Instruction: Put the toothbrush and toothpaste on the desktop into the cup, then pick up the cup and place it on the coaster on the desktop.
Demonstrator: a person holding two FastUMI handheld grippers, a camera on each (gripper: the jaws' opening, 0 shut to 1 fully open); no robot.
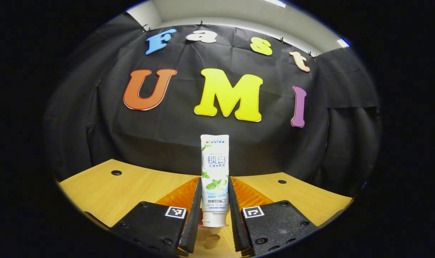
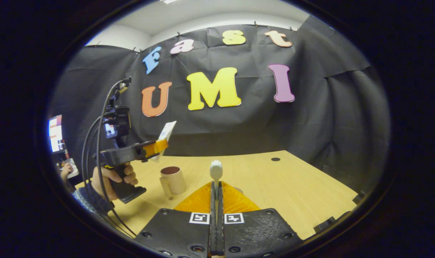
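Note:
A white toothpaste tube (image 1: 214, 175) stands upright, cap down, between the fingers of my left gripper (image 1: 214, 181), which is shut on it. Under the cap a bit of the beige cup (image 1: 211, 240) shows. In the right gripper view the same left gripper (image 2: 159, 146) hovers above and slightly left of the beige mug-shaped cup (image 2: 172, 180), holding the tube (image 2: 166, 132) tilted. My right gripper (image 2: 216, 183) is shut on a toothbrush, whose pale head (image 2: 216, 169) sticks up past the fingertips. The brush's handle is hidden between the fingers.
The wooden desktop (image 2: 292, 186) has small round holes (image 2: 275, 159) near its back edge. A person's hand (image 2: 113, 177) holds the left gripper's handle, with cables (image 2: 99, 150) looping down from it. A lit screen (image 2: 55, 132) stands at the far left.

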